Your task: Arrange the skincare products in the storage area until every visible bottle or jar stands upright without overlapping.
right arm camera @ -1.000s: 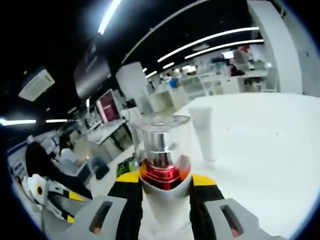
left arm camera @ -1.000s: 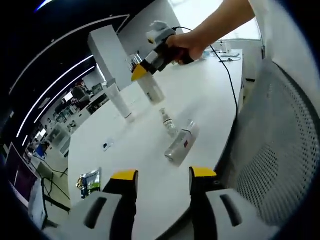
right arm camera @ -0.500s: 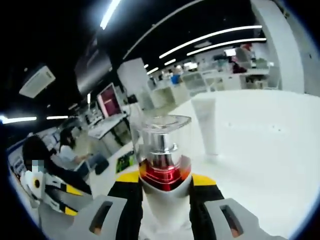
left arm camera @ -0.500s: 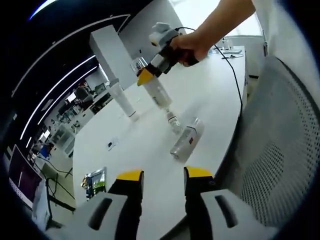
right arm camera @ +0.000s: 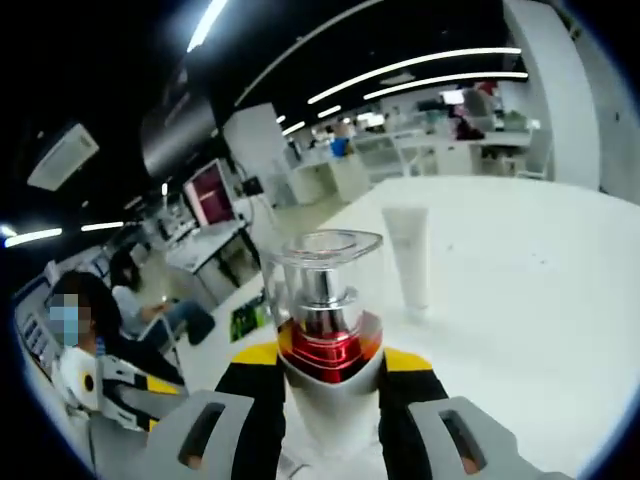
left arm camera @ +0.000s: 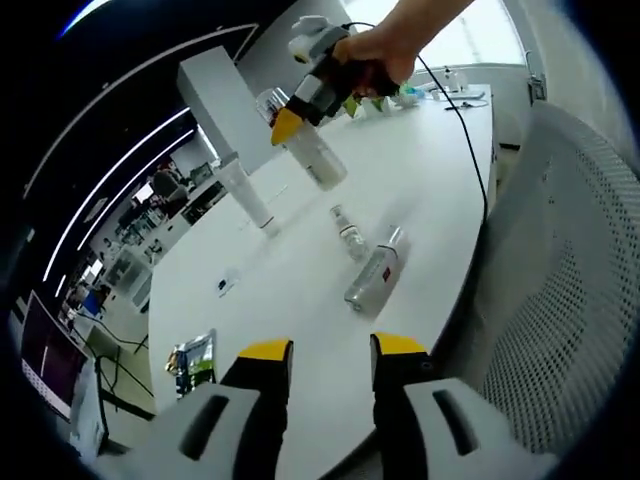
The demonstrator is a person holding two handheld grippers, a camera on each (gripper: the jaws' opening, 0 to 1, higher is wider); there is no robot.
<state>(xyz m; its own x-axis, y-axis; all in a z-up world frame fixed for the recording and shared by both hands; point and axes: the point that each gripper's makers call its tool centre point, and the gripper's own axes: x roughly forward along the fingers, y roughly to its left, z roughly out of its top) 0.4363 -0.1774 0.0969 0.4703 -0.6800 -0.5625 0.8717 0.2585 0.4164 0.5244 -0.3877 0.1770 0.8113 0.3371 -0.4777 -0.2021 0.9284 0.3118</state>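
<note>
While the right tongs (right arm camera: 330, 372) clamp a white bottle (right arm camera: 328, 330) with a clear cap and red-and-chrome collar – held above the tabletop (left arm camera: 400, 180) – the left tongs (left arm camera: 330, 352) gape with nothing between them. Left gripper view: a clear bottle (left arm camera: 374, 276) lying flat, a small clear vial (left arm camera: 348, 232) just beside it – tilted or upright, cannot tell. White tube (right arm camera: 408, 256) stands cap-down. Mesh chair (left arm camera: 560, 330) at the edge.

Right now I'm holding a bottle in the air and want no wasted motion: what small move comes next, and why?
Probably lower the pump bottle in the right gripper onto bare table and stand it upright near the white tube, since it hangs above the table. The clear bottle lies on its side; it likely comes after.
</note>
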